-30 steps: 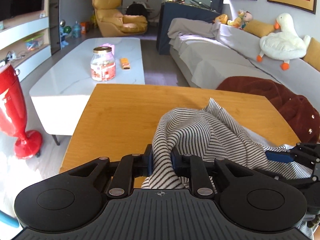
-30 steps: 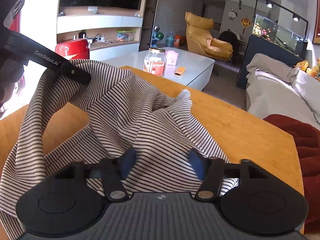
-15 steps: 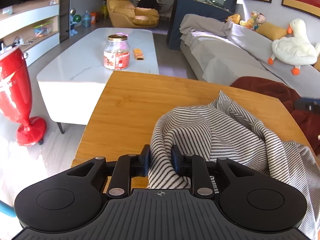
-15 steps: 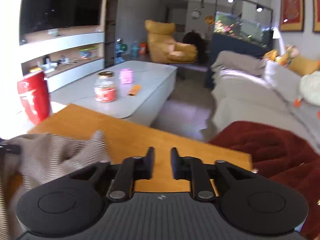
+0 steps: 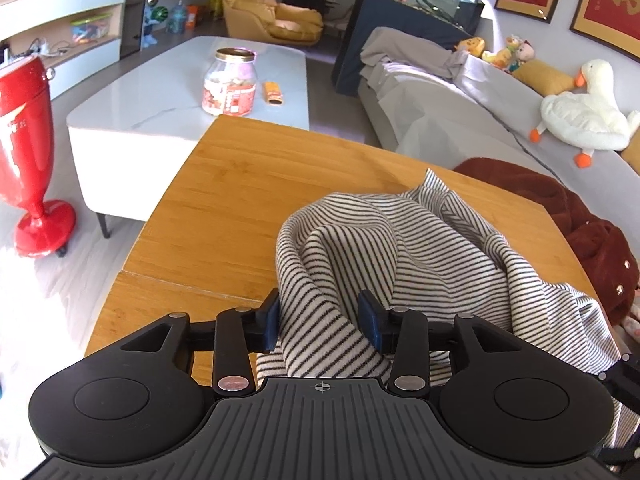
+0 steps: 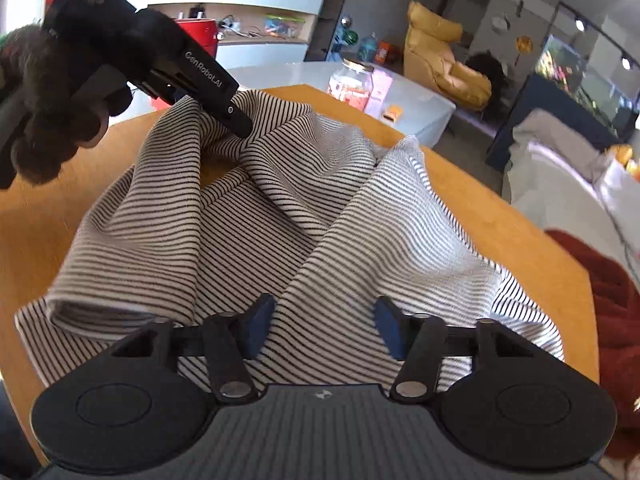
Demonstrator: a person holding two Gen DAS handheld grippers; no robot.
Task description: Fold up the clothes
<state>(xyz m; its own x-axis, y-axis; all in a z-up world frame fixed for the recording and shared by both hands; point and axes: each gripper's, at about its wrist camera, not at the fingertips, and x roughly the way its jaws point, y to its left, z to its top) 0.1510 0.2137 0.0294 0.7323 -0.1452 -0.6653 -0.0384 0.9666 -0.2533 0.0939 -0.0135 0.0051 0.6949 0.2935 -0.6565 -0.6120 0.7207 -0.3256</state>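
Both claws open — left claw [image 5: 319, 322], right claw [image 6: 320, 326] — over crumpled striped shirt [image 6: 280, 208].

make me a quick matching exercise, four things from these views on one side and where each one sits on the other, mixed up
Things:
1. striped shirt
2. glass jar
3. plush goose
4. dark red garment

Places:
a. on the grey sofa
b. on the white coffee table
c. crumpled on the wooden table
d. beyond the wooden table's right edge

Pairs: 1-c, 2-b, 3-a, 4-d
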